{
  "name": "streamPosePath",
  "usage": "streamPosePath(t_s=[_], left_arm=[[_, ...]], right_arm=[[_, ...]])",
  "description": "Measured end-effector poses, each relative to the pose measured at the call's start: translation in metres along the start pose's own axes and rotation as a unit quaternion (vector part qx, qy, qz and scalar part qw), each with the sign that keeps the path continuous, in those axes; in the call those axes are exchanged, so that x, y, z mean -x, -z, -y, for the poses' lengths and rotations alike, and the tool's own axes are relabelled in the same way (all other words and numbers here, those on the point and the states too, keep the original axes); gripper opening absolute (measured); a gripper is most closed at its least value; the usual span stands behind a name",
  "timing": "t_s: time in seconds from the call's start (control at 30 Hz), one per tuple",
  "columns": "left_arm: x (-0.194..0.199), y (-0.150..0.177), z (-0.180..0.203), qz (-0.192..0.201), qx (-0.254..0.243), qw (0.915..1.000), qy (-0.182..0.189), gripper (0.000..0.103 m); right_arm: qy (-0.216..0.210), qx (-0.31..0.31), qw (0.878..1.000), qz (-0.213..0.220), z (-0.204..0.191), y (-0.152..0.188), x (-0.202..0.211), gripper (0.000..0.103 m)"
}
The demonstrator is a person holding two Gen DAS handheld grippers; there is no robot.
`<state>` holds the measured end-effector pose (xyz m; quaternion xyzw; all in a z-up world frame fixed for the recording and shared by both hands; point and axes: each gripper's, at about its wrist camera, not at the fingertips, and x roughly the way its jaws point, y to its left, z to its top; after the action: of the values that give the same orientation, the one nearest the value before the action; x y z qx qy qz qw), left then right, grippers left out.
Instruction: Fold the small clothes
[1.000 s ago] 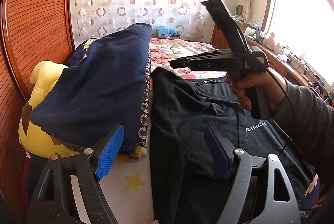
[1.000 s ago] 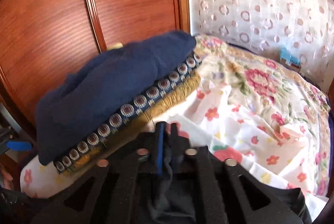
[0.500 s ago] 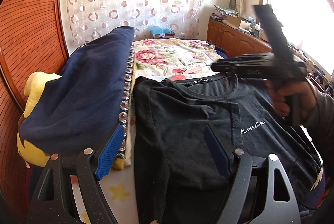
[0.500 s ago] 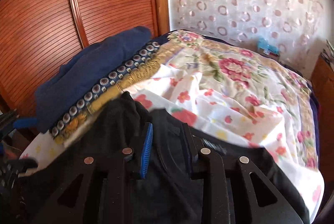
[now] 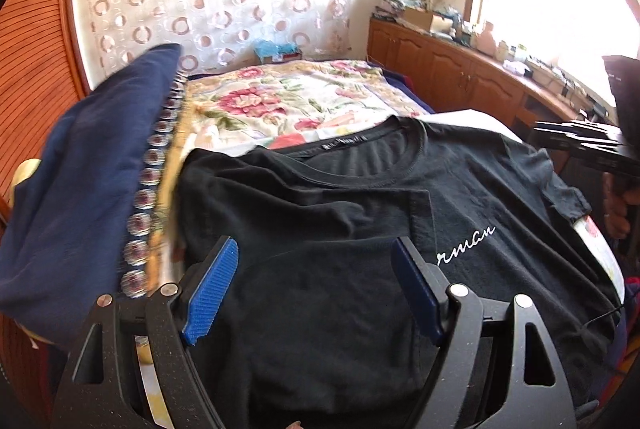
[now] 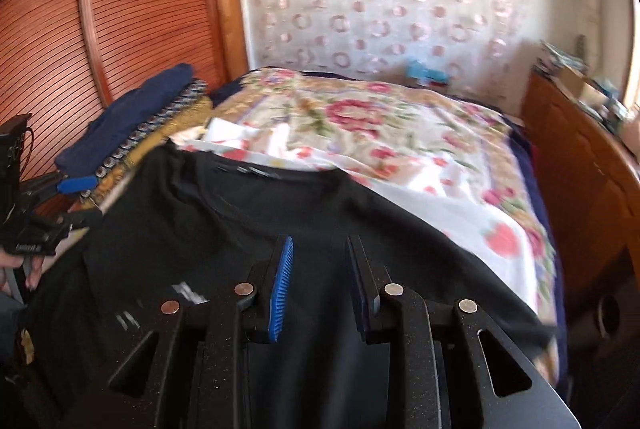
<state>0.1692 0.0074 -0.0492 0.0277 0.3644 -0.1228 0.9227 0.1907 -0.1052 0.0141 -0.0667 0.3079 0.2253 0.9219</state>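
1. The black T-shirt [image 5: 320,229] lies front-up on the floral bedspread [image 5: 288,101], neckline toward the far end of the bed and hem toward the near edge; I judge it is laid flat like this so sleeves and sides can be turned in cleanly
2. Its left part already sits doubled over the chest: a straight vertical fabric edge cuts across the white script lettering [image 5: 466,245], hiding the start of the word, so one side fold looks done and the right sleeve, spread toward the right edge of the bed, looks not yet folded
3. The left gripper [image 5: 316,289] has its blue-padded jaws spread wide with nothing between them, hovering over the near-left part of the shirt; the folded flap lies directly under and beyond the gap
4. The right gripper [image 6: 318,285] shows a narrower gap between its pads, also empty; no cloth is pinched, and the shirt's right shoulder area lies just beyond its tips. From the left wrist view its body appears at the far right, off the shirt's right side
5. A folded navy garment [image 5: 88,169] with a patterned trim is stacked at the left, just beside the shirt and apart from it, probably to leave working room
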Motion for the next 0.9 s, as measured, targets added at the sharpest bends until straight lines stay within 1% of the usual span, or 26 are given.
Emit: streamPosePath(t_s=[0.03,0.1,0.2,0.3,0.37,0.43,0.5,0.63,0.73,0.83,0.9], left_arm=[[-0.005,-0.001,0.003,-0.003,-0.003,1.0,0.002,0.08],[-0.016,-0.003,0.008,-0.012,-0.007,0.9999,0.005,0.08],[-0.031,-0.004,0.017,-0.027,-0.017,0.9994,0.012,0.08],[-0.043,-0.002,0.023,-0.045,-0.025,0.9985,0.019,0.08],[-0.051,0.001,0.026,-0.058,-0.028,0.9977,0.021,0.08],[-0.058,0.004,0.027,-0.068,-0.03,0.997,0.019,0.08],[-0.061,0.008,0.028,-0.075,-0.032,0.9965,0.019,0.08],[-0.061,0.009,0.029,-0.075,-0.033,0.9965,0.02,0.08],[-0.06,0.01,0.028,-0.076,-0.031,0.9964,0.022,0.081],[-0.06,0.009,0.028,-0.078,-0.033,0.9962,0.023,0.082],[-0.06,0.009,0.027,-0.079,-0.032,0.9961,0.026,0.083]], right_arm=[[0.007,-0.006,1.0,-0.003,0.005,0.007,0.006,0.038],[0.034,-0.022,0.999,-0.01,0.017,0.023,0.016,0.044],[0.068,-0.061,0.996,-0.022,0.038,0.045,0.028,0.044],[0.106,-0.095,0.989,-0.038,0.057,0.068,0.037,0.044],[0.119,-0.116,0.985,-0.051,0.069,0.079,0.039,0.044],[0.128,-0.127,0.982,-0.062,0.07,0.088,0.038,0.044],[0.131,-0.137,0.98,-0.066,0.069,0.088,0.039,0.044],[0.133,-0.154,0.976,-0.077,0.066,0.09,0.037,0.044],[0.128,-0.167,0.974,-0.088,0.072,0.091,0.043,0.044],[0.127,-0.181,0.972,-0.087,0.084,0.089,0.052,0.044],[0.125,-0.192,0.97,-0.087,0.093,0.093,0.062,0.044]])
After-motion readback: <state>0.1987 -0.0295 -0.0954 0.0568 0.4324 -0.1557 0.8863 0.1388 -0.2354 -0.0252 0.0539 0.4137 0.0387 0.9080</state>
